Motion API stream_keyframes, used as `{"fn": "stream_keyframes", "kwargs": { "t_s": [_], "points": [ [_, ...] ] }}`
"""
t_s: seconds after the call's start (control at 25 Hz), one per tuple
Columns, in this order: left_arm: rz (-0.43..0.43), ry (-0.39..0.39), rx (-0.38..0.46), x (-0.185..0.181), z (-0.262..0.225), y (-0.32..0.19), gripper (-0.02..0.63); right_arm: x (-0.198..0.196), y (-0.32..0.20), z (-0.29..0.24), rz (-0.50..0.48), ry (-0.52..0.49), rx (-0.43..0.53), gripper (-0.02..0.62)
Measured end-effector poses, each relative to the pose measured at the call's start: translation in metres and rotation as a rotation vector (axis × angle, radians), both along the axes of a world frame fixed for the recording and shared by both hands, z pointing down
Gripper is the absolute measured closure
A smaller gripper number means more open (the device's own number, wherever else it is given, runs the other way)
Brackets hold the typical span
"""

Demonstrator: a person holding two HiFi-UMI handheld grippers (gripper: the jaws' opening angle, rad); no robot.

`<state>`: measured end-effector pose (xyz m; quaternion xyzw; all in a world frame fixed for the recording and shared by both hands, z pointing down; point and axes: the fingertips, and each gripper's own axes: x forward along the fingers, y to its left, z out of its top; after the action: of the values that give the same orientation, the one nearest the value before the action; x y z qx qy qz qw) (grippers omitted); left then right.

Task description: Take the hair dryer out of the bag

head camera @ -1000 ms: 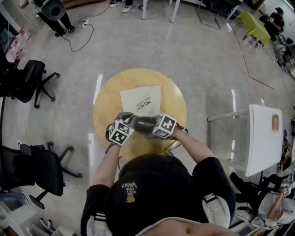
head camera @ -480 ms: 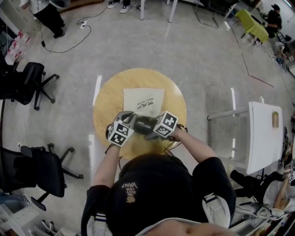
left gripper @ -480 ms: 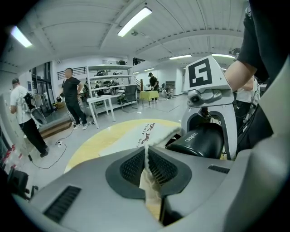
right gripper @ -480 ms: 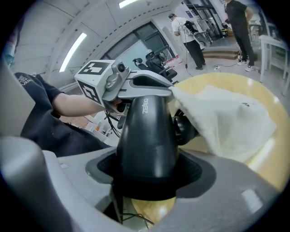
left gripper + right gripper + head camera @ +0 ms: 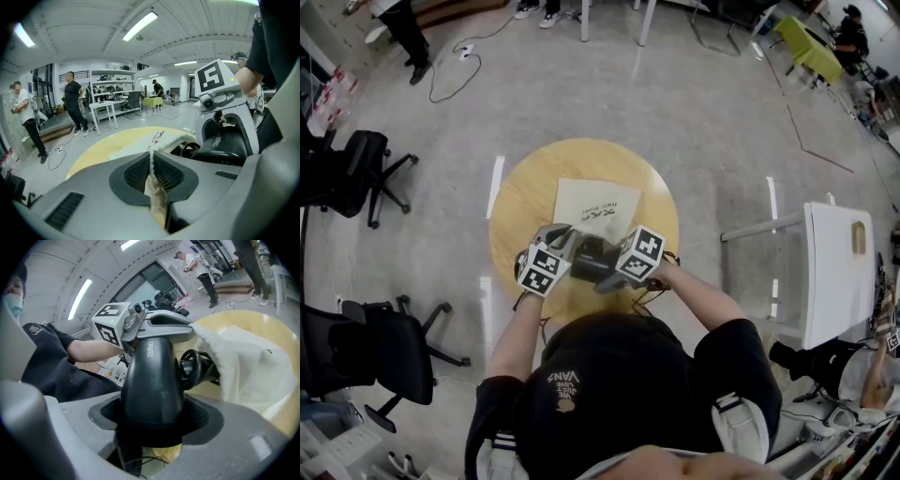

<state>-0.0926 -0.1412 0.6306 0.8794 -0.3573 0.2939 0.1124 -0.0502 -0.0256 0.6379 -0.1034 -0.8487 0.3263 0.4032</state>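
A white cloth bag (image 5: 597,202) with dark print lies on the round wooden table (image 5: 520,202). My left gripper (image 5: 561,242) is shut on the bag's rim (image 5: 152,161) at its mouth. My right gripper (image 5: 605,264) is shut on the black hair dryer (image 5: 152,380), gripping its barrel. The dryer (image 5: 592,255) is held between the two marker cubes, just above the table's near side. Its coiled black cord (image 5: 194,366) still sits in the bag's mouth (image 5: 248,362). In the left gripper view the dryer (image 5: 225,143) lies to the right, under the right gripper's cube (image 5: 214,79).
Two black office chairs (image 5: 356,169) (image 5: 366,342) stand left of the table. A white side table (image 5: 834,272) stands at the right. A cable (image 5: 450,80) trails on the floor beyond. People stand far off by the shelving (image 5: 72,101).
Both grippers have risen a little. The right one has rolled and drawn the hair dryer toward me, further out of the bag's mouth. The left keeps its grip on the rim.
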Motion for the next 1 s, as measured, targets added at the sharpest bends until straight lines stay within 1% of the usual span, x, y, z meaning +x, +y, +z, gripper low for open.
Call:
{"fn": "stream_keyframes", "kwargs": {
  "t_s": [0.2,0.4,0.56,1.0],
  "points": [
    [-0.001,0.012,0.012,-0.001,-0.007,-0.004,0.574,-0.005,0.010,-0.009,-0.006,-0.021,-0.008,0.241],
    [-0.003,0.011,-0.006,-0.006,-0.002,-0.008,0.574,-0.006,0.016,-0.017,0.000,-0.038,-0.001,0.241],
    [-0.008,0.007,-0.017,-0.007,0.002,-0.008,0.574,-0.007,0.023,-0.023,0.016,-0.059,-0.002,0.241],
    [-0.029,0.034,-0.035,-0.007,0.004,-0.009,0.574,-0.006,0.045,-0.036,0.060,-0.095,-0.004,0.241]
  ]
}}
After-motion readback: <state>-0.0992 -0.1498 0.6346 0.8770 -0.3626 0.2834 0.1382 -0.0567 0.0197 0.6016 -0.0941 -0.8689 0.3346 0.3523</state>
